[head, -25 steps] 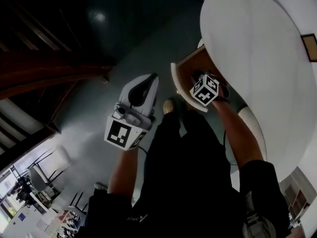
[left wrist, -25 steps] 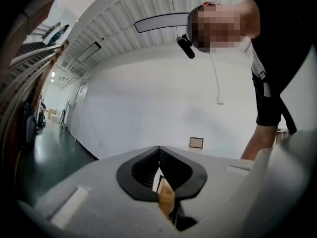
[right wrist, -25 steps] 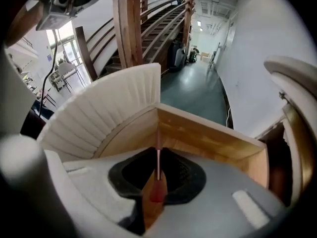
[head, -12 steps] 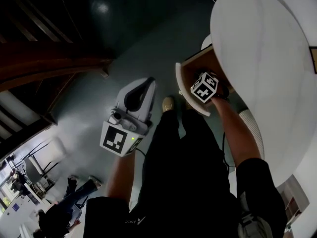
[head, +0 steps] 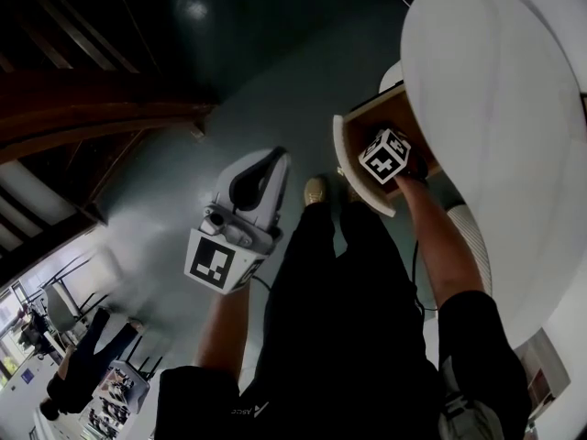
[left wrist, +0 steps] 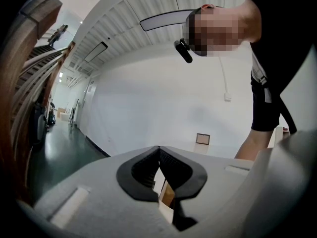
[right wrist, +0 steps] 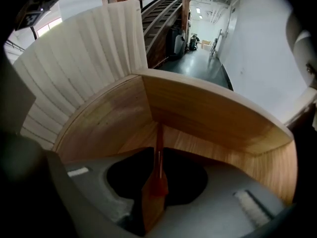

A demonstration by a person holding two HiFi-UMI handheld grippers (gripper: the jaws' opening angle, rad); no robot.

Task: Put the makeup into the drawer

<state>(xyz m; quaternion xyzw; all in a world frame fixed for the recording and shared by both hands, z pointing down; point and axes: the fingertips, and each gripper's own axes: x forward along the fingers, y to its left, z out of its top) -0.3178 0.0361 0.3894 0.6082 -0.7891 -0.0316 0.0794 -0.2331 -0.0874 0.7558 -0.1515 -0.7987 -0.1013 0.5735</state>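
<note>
Looking steeply down past black trousers [head: 339, 319] and a shoe [head: 315, 191] onto a dark green floor [head: 275, 53], with a wooden staircase [head: 92, 122] at left and a distant person [head: 83, 365] at lower left. Showing a white table top [head: 495, 90] overhanging the back of the pulled-out wooden drawer [head: 353, 145], with a fluted white base [head: 470, 232] beneath and a small frame [left wrist: 203, 139] on the top. Hiding the makeup [right wrist: 159, 155] in the head view behind the marker cube [head: 385, 154] of the right gripper [right wrist: 158, 183]. Reaching that gripper steeply down into the drawer, near the corner where two wooden walls meet; having just been opening its tongs, yet touching the makeup on both sides at its wider, red part. Holding the makeup inside the drawer, long axis running along the gripper, thin end pointing away toward the drawer's floor near that corner. Holding the left gripper [left wrist: 158, 148] level over the floor, well apart from the drawer, tongs together with nothing between them
</note>
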